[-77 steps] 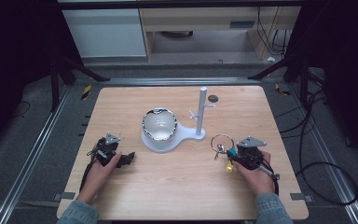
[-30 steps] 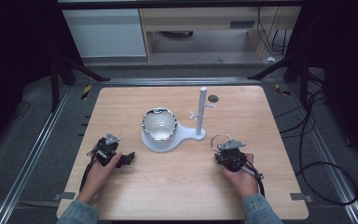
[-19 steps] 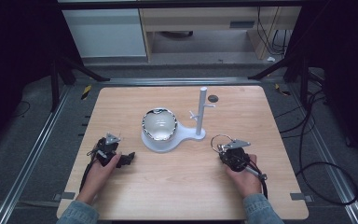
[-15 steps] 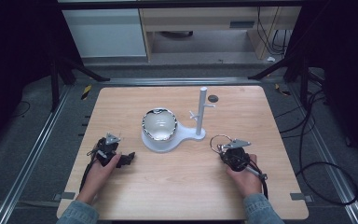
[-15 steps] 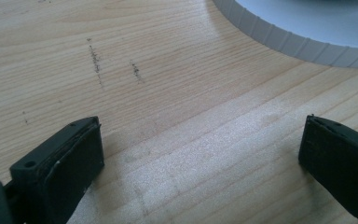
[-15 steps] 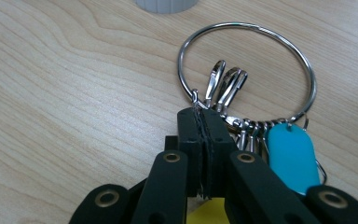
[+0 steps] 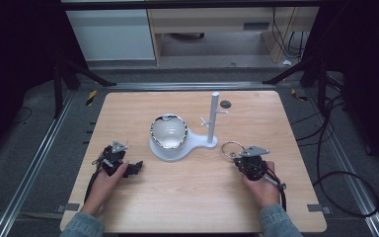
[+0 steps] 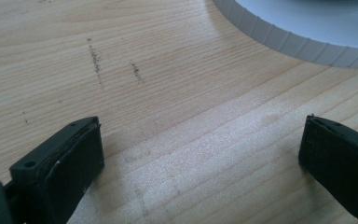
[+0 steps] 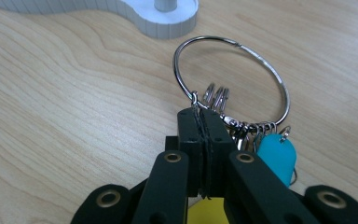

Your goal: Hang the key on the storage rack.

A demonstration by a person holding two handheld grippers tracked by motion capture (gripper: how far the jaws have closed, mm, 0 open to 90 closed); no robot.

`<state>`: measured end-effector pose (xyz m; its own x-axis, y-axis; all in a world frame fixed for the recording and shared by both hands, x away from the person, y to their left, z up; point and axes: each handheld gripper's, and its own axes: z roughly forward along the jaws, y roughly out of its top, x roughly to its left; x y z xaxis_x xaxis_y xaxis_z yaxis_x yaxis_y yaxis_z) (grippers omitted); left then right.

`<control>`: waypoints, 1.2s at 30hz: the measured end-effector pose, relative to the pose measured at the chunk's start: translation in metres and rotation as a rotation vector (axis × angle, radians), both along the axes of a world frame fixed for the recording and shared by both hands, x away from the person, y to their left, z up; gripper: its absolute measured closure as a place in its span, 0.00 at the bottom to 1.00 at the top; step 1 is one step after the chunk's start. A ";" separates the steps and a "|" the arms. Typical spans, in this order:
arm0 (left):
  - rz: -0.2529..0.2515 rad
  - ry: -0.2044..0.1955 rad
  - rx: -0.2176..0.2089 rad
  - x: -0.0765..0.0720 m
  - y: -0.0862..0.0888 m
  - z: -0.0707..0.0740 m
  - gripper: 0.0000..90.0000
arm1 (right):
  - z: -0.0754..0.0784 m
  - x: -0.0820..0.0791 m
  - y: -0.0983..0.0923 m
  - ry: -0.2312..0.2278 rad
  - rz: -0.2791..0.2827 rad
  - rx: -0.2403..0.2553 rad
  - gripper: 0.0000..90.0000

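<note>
A large steel key ring point(image 9: 214, 38) with small rings, a blue tag point(image 9: 275, 156) and a yellow tag point(image 9: 205, 210) lies on the wooden table. My right gripper point(image 9: 201, 114) is shut on the ring's wire at its near side. In the high view the key ring point(image 7: 232, 142) lies right of the white stand, with the right gripper point(image 7: 239, 157) just behind it. My left gripper point(image 7: 137, 167) rests on the table at the left and points at the stand. Its jaws point(image 8: 200, 158) stand wide open over bare wood.
A white stand point(image 7: 170, 153) in the table's middle carries a shiny bowl point(image 7: 169, 132) and an upright post with pegs point(image 7: 213, 118). Its ribbed base rim point(image 8: 298, 44) lies ahead of the left gripper. A small dark disc point(image 7: 225, 104) sits behind the post.
The right hand and its gripper have shifted a little to the right at the key ring. The left hand has kept still.
</note>
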<state>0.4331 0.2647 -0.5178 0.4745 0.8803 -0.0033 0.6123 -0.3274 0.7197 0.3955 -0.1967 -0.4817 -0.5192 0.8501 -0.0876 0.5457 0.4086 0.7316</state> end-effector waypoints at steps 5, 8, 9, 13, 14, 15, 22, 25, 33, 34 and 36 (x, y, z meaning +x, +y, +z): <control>-0.001 0.002 -0.001 0.000 0.000 0.000 0.00 | 0.009 -0.003 -0.002 -0.038 -0.007 0.013 0.99; -0.001 0.002 -0.002 0.000 0.000 0.000 0.00 | 0.014 -0.003 -0.005 -0.055 -0.009 0.020 0.99; -0.001 0.002 -0.002 0.000 0.000 0.000 0.00 | 0.015 -0.003 -0.005 -0.059 -0.012 0.028 0.99; -0.001 0.002 -0.002 0.000 0.000 0.000 0.00 | 0.026 -0.002 -0.010 -0.090 -0.013 0.049 0.99; -0.001 0.002 -0.002 0.000 0.000 0.000 0.00 | 0.027 -0.002 -0.011 -0.097 -0.012 0.051 0.99; 0.000 0.002 -0.001 0.000 0.000 0.000 0.00 | 0.031 -0.002 -0.012 -0.108 -0.013 0.055 0.99; 0.000 0.002 -0.002 0.000 0.000 0.000 0.00 | 0.046 -0.002 -0.018 -0.140 -0.017 0.065 0.99; 0.000 0.002 -0.002 -0.001 0.000 0.000 0.00 | 0.052 -0.002 -0.020 -0.156 -0.015 0.061 0.99; -0.002 0.001 -0.001 -0.001 0.000 0.000 0.00 | 0.066 -0.001 -0.024 -0.179 -0.015 0.057 0.99; -0.002 0.002 -0.001 -0.001 0.000 0.000 0.00 | 0.068 -0.001 -0.024 -0.180 -0.015 0.055 0.99; -0.002 0.002 -0.001 -0.001 0.000 0.000 0.00 | 0.074 0.001 -0.025 -0.186 -0.014 0.053 0.99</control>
